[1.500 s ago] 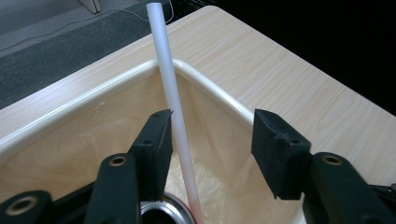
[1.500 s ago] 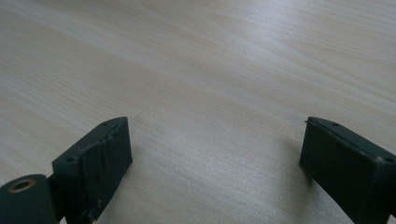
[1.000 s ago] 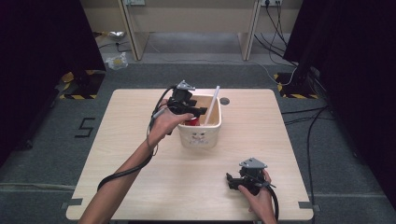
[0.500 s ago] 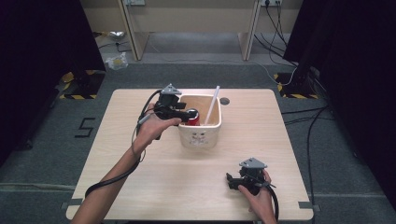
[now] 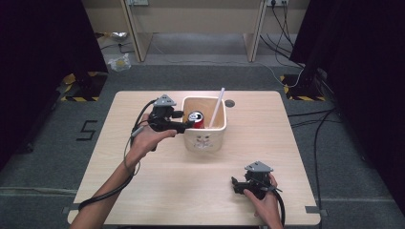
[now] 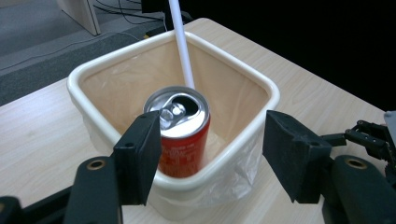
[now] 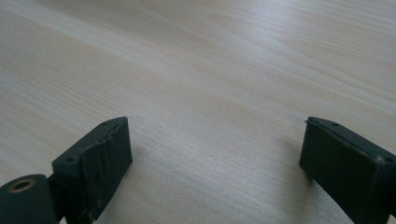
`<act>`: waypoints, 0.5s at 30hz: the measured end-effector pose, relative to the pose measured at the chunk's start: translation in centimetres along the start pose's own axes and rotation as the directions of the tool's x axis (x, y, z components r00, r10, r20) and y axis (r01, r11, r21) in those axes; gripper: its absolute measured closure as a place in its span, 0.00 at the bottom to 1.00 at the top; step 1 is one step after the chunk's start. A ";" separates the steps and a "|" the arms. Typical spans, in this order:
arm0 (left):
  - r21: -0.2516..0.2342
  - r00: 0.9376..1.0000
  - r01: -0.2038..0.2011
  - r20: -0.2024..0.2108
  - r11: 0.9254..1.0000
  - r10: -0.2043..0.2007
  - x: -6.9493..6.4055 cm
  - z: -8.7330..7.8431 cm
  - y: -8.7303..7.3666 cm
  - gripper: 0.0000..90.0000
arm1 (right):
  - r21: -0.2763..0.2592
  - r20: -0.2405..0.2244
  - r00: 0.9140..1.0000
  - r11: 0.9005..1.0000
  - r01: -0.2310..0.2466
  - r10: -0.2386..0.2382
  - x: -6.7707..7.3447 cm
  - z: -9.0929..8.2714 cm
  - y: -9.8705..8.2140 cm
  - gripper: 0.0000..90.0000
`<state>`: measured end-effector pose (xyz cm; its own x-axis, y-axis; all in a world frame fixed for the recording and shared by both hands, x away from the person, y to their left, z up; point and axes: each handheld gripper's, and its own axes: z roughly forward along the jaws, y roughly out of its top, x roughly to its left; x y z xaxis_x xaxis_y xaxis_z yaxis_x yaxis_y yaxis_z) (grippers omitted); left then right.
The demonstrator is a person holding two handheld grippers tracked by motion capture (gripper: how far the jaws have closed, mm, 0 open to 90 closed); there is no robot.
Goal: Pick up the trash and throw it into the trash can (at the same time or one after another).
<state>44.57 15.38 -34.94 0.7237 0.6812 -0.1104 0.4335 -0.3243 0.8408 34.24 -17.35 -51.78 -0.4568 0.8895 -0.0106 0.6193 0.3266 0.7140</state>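
Table [image 5: 157,186], cream bin [image 5: 204,139] mid-table. Red can [image 6: 180,135] upright inside, white straw [image 6: 183,44] leaning beside it. Left gripper [image 6: 212,151] gaping at the bin rim, empty. Right gripper [image 7: 217,163] spread, resting on bare wood. Judged: release step; next, a clear retreat.

- Bin [image 6: 233,60]: cream outside and in, with a clear plastic liner [image 6: 233,175]; a small dark printed motif is seen on its near wall in the high view.
- Can [image 6: 181,142], inside the bin: red body with white lettering, silver top.
- Straw [image 6: 182,44], inside the bin behind the can: white.
- Table [image 5: 143,191] under the bin: pale wood grain.
- Left gripper [image 6: 212,156] and right gripper [image 7: 217,163]: black jaws.
- Floor [image 5: 43,157] left of the bin: grey, marked with a black "5" [image 5: 86,130]; yellow-and-black hazard stripes [image 5: 79,98] beyond.
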 end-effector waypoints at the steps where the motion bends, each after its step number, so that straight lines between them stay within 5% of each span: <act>1: -0.001 1.000 0.002 0.002 1.000 -0.002 0.0 -0.1 -0.2 0.41 | 0.000 0.000 1.000 1.000 0.000 0.000 0.0 0.0 0.0 0.10; 15: -0.004 1.000 0.020 -0.002 1.000 -0.020 0.8 -1.2 -3.6 0.36 | 0.001 0.000 1.000 1.000 -0.001 0.001 0.0 0.0 0.0 0.10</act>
<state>42.90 17.91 -37.42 0.7137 0.6891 -0.1260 0.4460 -0.3082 0.8403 34.24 -17.35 -51.77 -0.4560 0.8899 -0.0097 0.6206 0.3258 0.7133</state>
